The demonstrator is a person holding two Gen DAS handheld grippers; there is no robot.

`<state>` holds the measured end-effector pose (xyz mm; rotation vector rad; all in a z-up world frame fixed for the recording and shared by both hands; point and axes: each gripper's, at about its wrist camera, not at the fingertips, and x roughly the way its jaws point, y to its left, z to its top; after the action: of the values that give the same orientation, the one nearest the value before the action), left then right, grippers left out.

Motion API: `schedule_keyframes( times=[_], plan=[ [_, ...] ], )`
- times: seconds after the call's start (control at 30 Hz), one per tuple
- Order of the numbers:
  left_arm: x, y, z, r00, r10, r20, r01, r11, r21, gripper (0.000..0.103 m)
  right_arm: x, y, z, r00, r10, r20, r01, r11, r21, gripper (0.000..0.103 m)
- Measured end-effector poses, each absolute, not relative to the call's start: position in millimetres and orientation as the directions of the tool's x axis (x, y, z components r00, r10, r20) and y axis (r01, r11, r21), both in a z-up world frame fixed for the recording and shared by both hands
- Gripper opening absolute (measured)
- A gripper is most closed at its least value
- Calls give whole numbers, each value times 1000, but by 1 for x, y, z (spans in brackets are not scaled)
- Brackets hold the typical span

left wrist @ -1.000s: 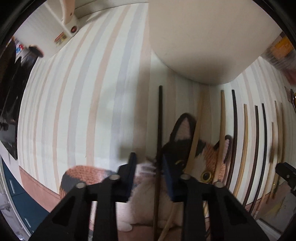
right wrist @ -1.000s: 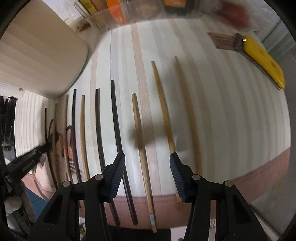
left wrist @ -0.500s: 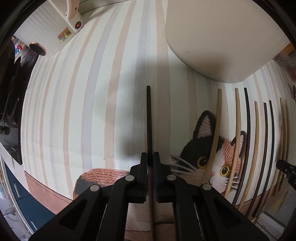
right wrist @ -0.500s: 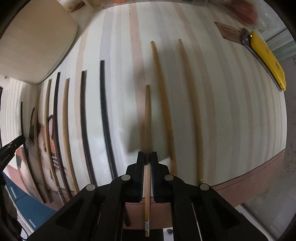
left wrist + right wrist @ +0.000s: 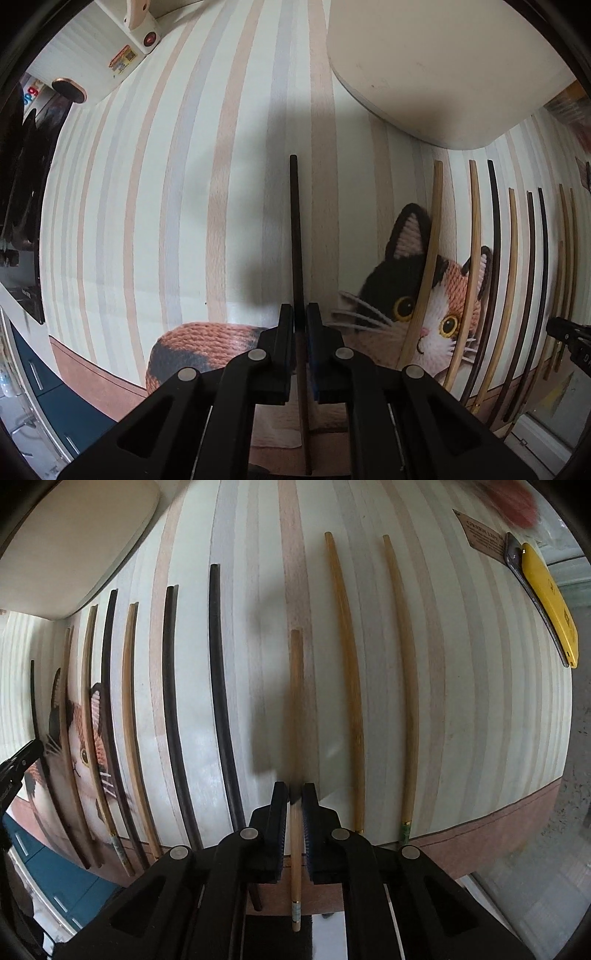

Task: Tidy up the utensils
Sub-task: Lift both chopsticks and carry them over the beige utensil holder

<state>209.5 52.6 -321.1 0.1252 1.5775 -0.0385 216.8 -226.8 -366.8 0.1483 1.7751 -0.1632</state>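
Observation:
My left gripper (image 5: 300,314) is shut on a dark chopstick (image 5: 295,229) and holds it above the striped tablecloth (image 5: 147,221), left of the row. My right gripper (image 5: 294,794) is shut on a light wooden chopstick (image 5: 295,701), lifted above the cloth between a dark chopstick (image 5: 221,686) and two light ones (image 5: 349,672). Several dark and light chopsticks lie side by side in a row (image 5: 517,266), some across a cat picture (image 5: 424,306).
A beige tray or board (image 5: 443,66) lies at the far side of the table. A yellow-handled tool (image 5: 546,598) lies at the far right. A white box (image 5: 110,48) stands at the far left. The table's near edge is just below both grippers.
A second ago both grippers were open around their chopsticks. They closed on them and lifted them slightly; the left one moved left, away from the cat picture.

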Motion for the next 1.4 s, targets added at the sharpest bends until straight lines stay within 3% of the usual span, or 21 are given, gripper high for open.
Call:
schedule_keyframes(
  times=[0.63, 0.87, 1.4],
  plan=[
    [205, 37, -307, 34, 98, -995, 103, 990, 101, 3, 200, -233, -356, -134, 18, -991, 253, 967, -17, 7],
    [196, 47, -277, 116, 140, -983, 79, 986, 150, 3, 194, -232, -316, -47, 5, -999, 233, 972, -6, 7],
    [196, 45, -193, 306, 109, -946, 7, 993, 117, 3, 181, -227, -234, 131, 60, -990, 191, 978, 85, 7]
  ],
)
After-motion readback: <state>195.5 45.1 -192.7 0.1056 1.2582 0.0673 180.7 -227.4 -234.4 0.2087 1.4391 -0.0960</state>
